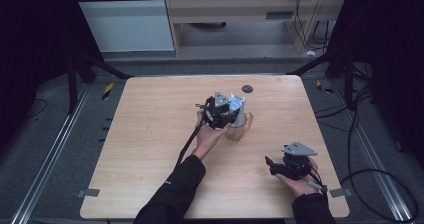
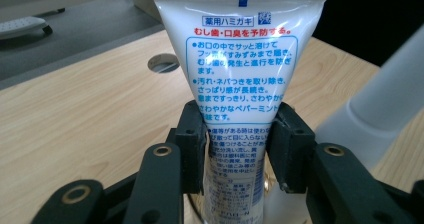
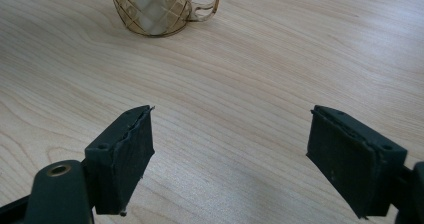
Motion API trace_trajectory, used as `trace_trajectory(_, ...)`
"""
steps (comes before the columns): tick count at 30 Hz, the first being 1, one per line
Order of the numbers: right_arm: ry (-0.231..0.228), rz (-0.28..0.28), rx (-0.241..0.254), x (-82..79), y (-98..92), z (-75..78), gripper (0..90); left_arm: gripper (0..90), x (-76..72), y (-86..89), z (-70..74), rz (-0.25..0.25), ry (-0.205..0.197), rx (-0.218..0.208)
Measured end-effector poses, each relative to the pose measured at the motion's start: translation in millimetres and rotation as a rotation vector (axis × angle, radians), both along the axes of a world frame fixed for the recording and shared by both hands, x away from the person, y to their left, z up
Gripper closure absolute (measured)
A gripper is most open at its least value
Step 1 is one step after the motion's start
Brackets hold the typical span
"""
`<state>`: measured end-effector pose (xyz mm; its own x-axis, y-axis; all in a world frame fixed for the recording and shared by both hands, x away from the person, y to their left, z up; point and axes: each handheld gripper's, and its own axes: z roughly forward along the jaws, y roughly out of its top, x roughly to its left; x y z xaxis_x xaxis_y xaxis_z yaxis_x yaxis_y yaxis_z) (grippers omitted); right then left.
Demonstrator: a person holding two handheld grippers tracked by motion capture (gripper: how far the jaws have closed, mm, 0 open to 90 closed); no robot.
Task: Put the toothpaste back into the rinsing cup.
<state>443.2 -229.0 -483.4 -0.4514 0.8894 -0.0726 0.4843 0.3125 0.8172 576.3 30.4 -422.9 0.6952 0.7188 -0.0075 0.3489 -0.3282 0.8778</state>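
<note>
Toothpaste tube (image 2: 235, 74) upright in amber cup (image 3: 152, 9), between left gripper (image 2: 237, 144) pads.
Pads flanking tube; contact unclear. Right gripper (image 3: 230, 159) spread wide, empty, above table (image 3: 250, 84).

Table (image 3: 260, 64) is showing as pale wood with a fine, smooth grain and a soft matt sheen. Tube (image 2: 240, 59) is looking like glossy white plastic, catching highlights, printed in blue and red; the cup (image 3: 150, 9) is reading as clear amber-tinted plastic or glass with a cut diamond pattern, shiny. Left gripper (image 2: 240, 149) and right gripper (image 3: 230, 159) are presenting matt black pads, the right one's left pad (image 3: 125, 154) rough and frayed along its edge, with brass-coloured metal rivets set in smooth black plastic arms.
</note>
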Motion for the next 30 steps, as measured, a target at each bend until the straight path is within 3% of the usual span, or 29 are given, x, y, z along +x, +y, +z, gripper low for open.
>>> trace_trajectory(6, 0.009, -0.001, 0.0, 0.1, 1.0, -0.7, 18.5, 59.7, -3.8, 3.5, -6.6, -0.022, 0.015, 0.01)
trace_trajectory(9, 0.009, -0.001, 0.001, -0.1, 1.0, -0.7, 18.4, 58.6, -7.3, 3.0, -7.4, -0.027, 0.004, 0.025)
trace_trajectory(19, 0.011, -0.002, 0.003, -0.8, 1.2, -0.4, 18.3, 49.7, -17.9, 15.7, 3.6, -0.027, 0.002, 0.074)
trace_trajectory(30, 0.011, -0.008, 0.001, -2.6, -1.6, -0.3, 17.8, 44.3, -43.0, 55.9, 24.3, -0.019, -0.048, 0.026)
